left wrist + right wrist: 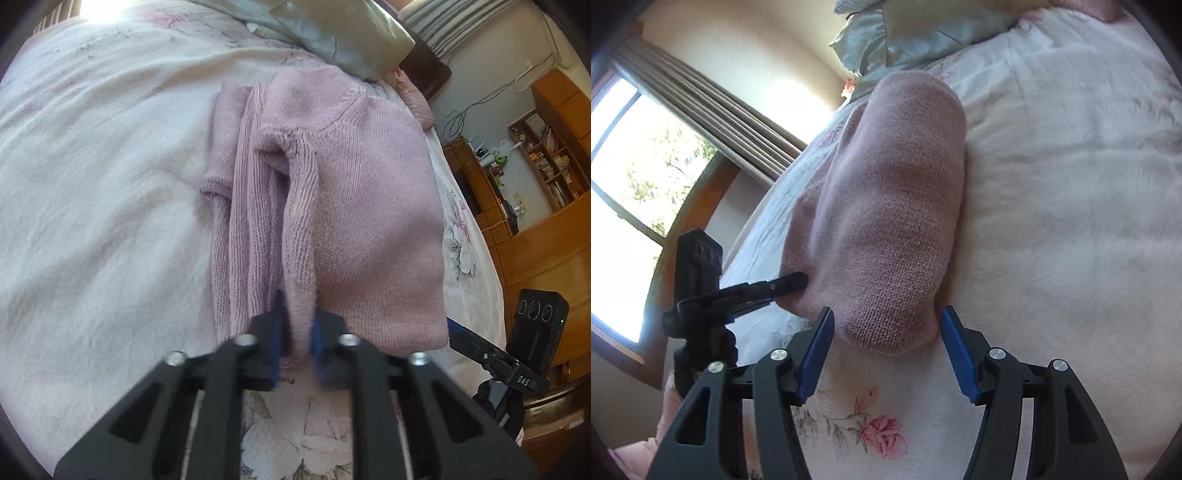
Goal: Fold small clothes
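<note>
Clearly soft, light and floppy, the pink sweater (369, 221) lies part-folded near the bed (92, 184) edge, its sleeve (301, 240) pinched in the left gripper (297, 347), best hold there, while the right gripper (886, 354) gapes empty.

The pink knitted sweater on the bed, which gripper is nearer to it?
Left. The left gripper is shut on the pink knitted sweater, pinching a fold; the right gripper is open, hanging just short of its edge.

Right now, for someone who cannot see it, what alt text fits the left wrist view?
The left gripper pinches a ribbed sleeve of a pink knit sweater lying partly folded on a white floral bedspread. Wooden shelves stand at the right.
</note>
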A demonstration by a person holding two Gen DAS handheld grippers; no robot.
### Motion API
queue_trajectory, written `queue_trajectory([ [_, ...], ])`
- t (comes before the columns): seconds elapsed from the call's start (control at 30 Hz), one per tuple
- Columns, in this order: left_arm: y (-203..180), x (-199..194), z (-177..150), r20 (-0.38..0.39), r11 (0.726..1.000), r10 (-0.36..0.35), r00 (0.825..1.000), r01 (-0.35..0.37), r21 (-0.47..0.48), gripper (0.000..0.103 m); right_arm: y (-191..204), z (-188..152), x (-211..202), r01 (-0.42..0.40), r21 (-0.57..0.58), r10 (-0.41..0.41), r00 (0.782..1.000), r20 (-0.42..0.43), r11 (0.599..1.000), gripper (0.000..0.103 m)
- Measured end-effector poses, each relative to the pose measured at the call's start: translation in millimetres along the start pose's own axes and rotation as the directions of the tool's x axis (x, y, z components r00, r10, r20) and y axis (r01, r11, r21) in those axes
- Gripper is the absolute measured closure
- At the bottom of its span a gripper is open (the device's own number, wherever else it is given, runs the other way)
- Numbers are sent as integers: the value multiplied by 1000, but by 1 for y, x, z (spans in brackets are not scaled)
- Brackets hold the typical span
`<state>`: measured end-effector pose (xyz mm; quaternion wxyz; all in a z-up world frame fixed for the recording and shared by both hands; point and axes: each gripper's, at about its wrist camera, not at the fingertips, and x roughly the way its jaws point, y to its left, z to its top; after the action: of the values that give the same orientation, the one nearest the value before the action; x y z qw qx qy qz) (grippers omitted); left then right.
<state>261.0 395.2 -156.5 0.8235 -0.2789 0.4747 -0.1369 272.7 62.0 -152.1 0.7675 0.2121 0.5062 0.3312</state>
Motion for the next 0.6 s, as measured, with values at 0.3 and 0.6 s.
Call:
queue_trajectory([
  [0.3,22,-43,-11,109,1000,-1,994,-1,10,98,16,-1,21,71,-75,-75,995,-60,995,71],
  [0.6,33,-21,-20,77,999,16,997,-19,37,93,30,-4,33,176,-200,-200,974,-109,964,66],
])
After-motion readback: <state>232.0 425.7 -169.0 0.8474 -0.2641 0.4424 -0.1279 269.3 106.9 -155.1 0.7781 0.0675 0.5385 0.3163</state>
